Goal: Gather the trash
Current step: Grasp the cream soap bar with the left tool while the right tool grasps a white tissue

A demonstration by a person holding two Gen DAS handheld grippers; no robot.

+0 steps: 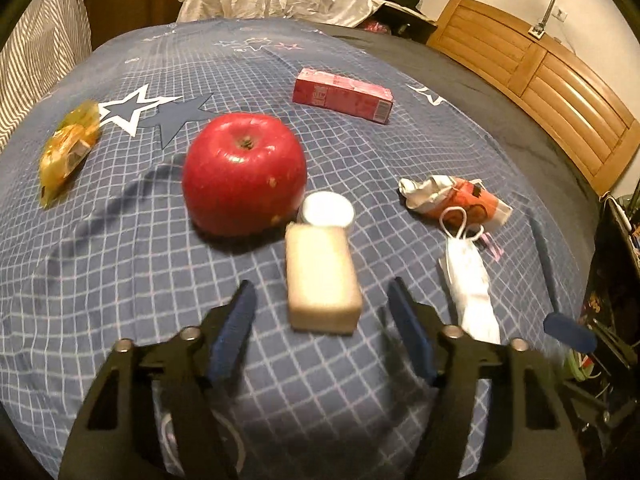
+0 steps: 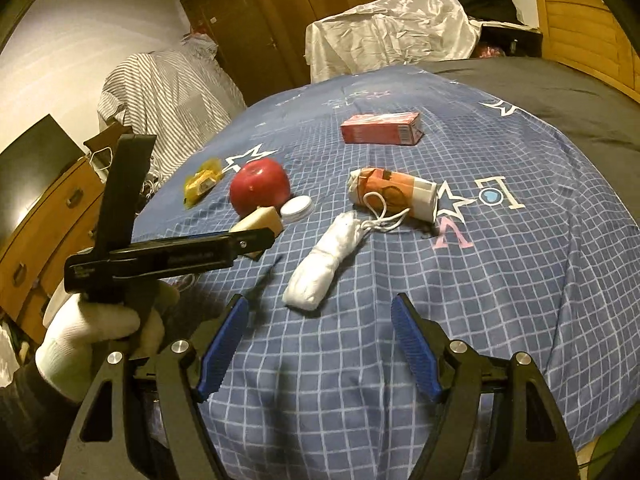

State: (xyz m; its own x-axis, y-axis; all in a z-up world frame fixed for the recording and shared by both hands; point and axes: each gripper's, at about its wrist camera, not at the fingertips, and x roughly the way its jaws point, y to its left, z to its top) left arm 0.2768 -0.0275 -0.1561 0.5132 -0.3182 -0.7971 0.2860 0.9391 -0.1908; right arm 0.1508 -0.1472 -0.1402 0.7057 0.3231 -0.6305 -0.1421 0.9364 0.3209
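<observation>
Both grippers — left gripper (image 1: 322, 332), right gripper (image 2: 320, 344) — gape empty; beige block (image 1: 322, 280) beside apple (image 1: 244, 174) isn't trash — easy mis-grab.

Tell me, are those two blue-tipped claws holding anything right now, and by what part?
Nothing is held. The left gripper is open, with the beige block just ahead of its fingers, untouched. The right gripper is open over the bedspread, near the white wad.
</observation>
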